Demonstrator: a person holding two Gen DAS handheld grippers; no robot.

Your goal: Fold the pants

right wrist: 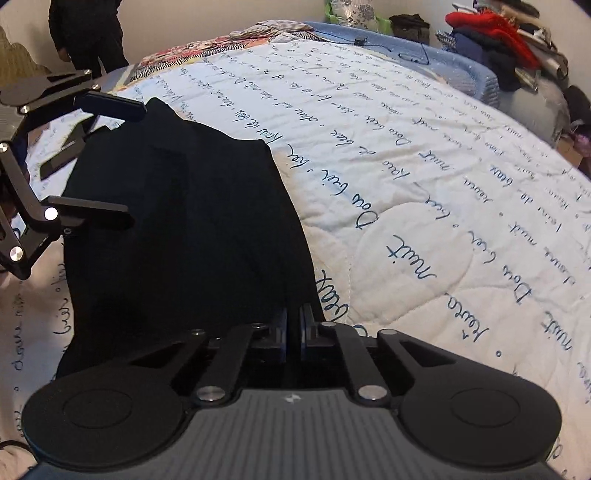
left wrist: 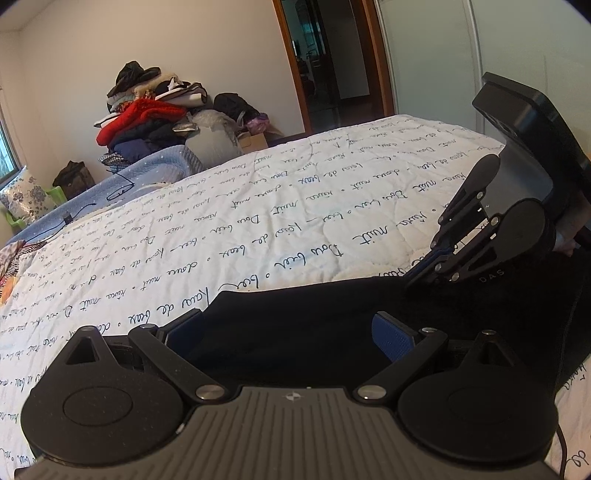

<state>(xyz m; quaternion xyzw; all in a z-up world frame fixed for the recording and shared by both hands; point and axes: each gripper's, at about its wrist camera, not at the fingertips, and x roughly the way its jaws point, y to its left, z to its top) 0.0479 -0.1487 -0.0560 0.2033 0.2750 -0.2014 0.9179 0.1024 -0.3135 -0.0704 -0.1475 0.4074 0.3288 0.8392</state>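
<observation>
The black pants [right wrist: 184,221] lie on the white quilt with handwriting print [right wrist: 424,184]. In the left wrist view the pants [left wrist: 295,325] spread between my left gripper's [left wrist: 291,338] blue pads, which stand wide apart over the fabric edge. My right gripper [right wrist: 293,328] has its blue pads pressed together on the near edge of the pants. It also shows in the left wrist view [left wrist: 424,271], pinching the cloth at the right. My left gripper shows in the right wrist view [right wrist: 110,162], open at the far end of the pants.
A pile of clothes [left wrist: 155,110] sits at the far wall beside a blue blanket [left wrist: 147,170]. A doorway [left wrist: 332,62] opens behind the bed. A person in dark clothes [right wrist: 88,33] stands at the bed's far side. A patterned cloth [right wrist: 207,51] lies there too.
</observation>
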